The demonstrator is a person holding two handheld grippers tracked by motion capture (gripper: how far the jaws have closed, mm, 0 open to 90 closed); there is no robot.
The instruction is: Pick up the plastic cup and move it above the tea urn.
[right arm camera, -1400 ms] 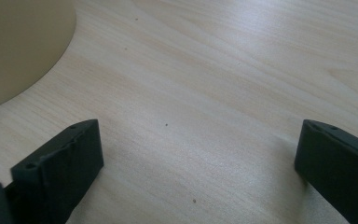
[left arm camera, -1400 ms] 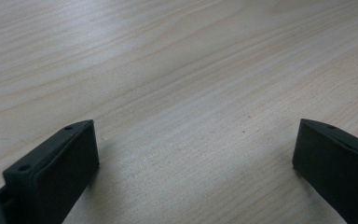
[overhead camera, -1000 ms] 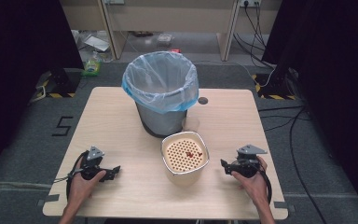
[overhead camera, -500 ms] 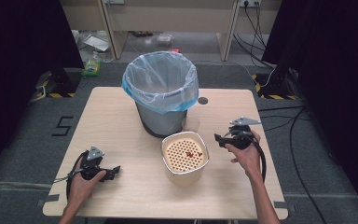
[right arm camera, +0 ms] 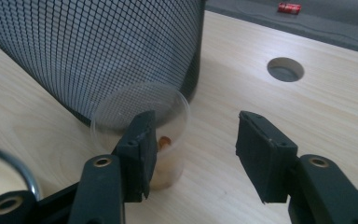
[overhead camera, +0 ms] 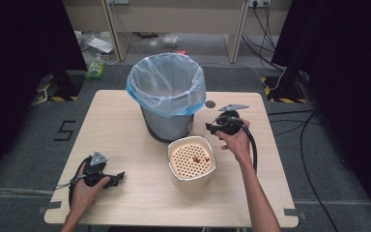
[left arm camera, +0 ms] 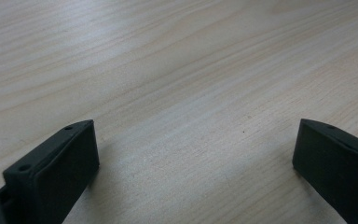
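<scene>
High view: the right tool (overhead camera: 211, 128) sits right of centre, beside the mesh bin (overhead camera: 167, 99) with its blue liner, its jaws pointing toward the bin's base. Right gripper view: a small clear plastic cup (right arm camera: 142, 135) stands on the counter (right arm camera: 335, 107) at lower centre, just beside the bin's wall. The right tool (right arm camera: 193, 156) has its left jaw in front of the cup and its right jaw well clear to the right. The jaws have just been closing, stand half open and press on nothing; the cup is not between them. High view: the colander bowl (overhead camera: 192, 160) lies below centre and the left tool (overhead camera: 118, 177) at lower left. Left gripper view: the left tool (left arm camera: 193, 154) rests wide open over bare counter.
</scene>
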